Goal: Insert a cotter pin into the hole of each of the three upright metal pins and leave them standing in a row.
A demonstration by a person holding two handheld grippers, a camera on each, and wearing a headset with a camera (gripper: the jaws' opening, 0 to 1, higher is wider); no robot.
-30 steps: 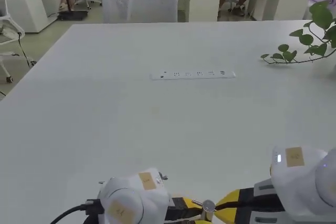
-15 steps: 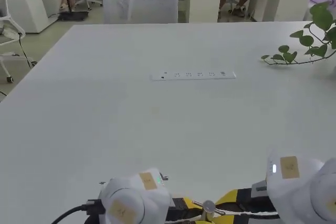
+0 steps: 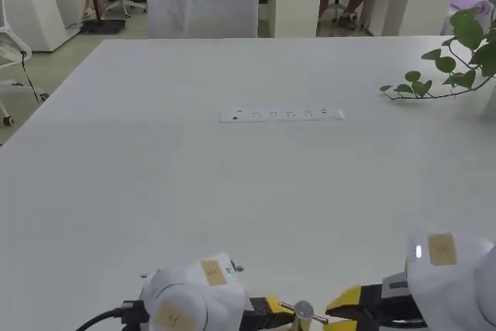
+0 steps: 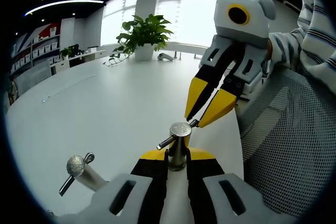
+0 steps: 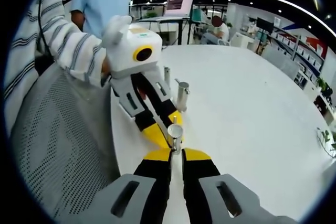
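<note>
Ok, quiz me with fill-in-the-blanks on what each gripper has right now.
The metal pin is clamped by the ____. The cotter pin at its head is pinched by the ____. In the right gripper view, ____ more metal pins stand farther back on the table.
Missing: left gripper; right gripper; two.

An open-plan office: a broad white table (image 3: 155,191) with a power strip (image 3: 280,115) at centre, a chair (image 3: 203,13) and drawer desks (image 3: 298,1) along the top, a leafy plant (image 3: 463,56) at right.
</note>
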